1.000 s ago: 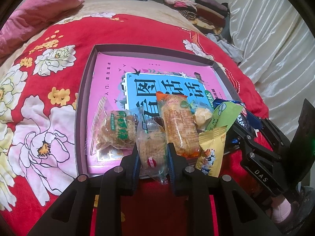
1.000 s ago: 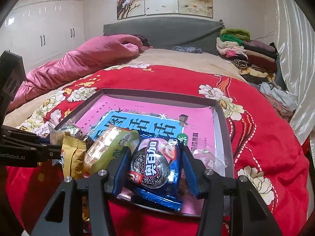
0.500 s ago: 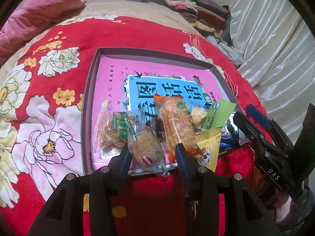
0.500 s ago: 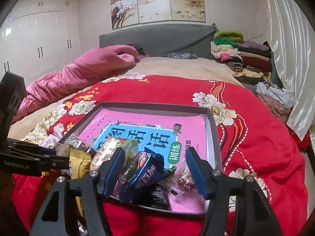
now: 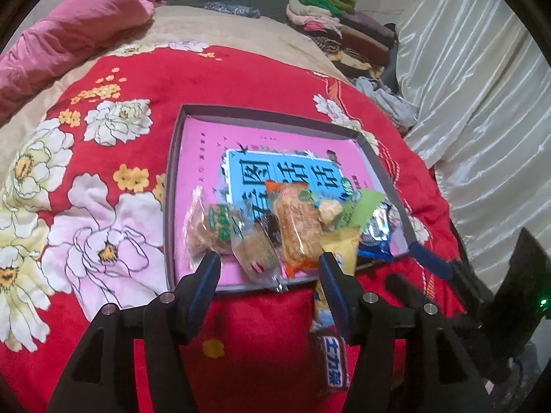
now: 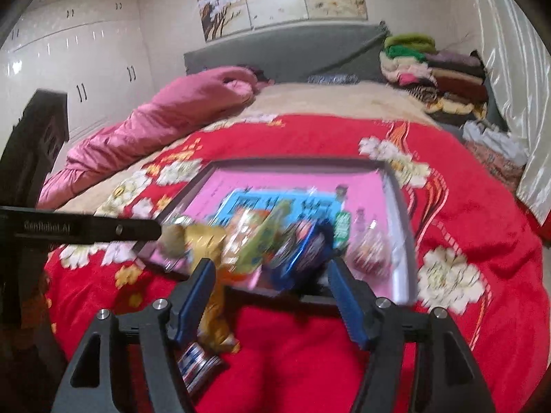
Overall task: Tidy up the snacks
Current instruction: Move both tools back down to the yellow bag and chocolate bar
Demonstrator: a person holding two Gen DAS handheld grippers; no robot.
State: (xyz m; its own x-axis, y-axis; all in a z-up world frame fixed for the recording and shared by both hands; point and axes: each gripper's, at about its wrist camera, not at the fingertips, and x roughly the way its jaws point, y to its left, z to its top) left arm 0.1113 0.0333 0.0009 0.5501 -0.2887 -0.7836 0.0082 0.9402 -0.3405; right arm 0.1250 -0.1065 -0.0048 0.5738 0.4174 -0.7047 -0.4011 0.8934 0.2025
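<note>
A shallow grey box with a pink and blue book in it lies on the red flowered blanket. Several wrapped snacks are piled at its near edge: a clear-wrapped biscuit, an orange pack, a blue cookie pack. A yellow pack hangs over the rim and a Snickers bar lies on the blanket outside. My left gripper is open and empty just in front of the box. My right gripper is open and empty before the blue pack; the box is blurred there.
A pink quilt lies at the bed's far left. Folded clothes are stacked at the far right by a white curtain. The right gripper shows at the right of the left wrist view. White wardrobes stand beyond.
Both grippers opened and let go: the left released the clear-wrapped biscuit, the right the blue cookie pack, both now in the box. Both grippers pulled back from the box.
</note>
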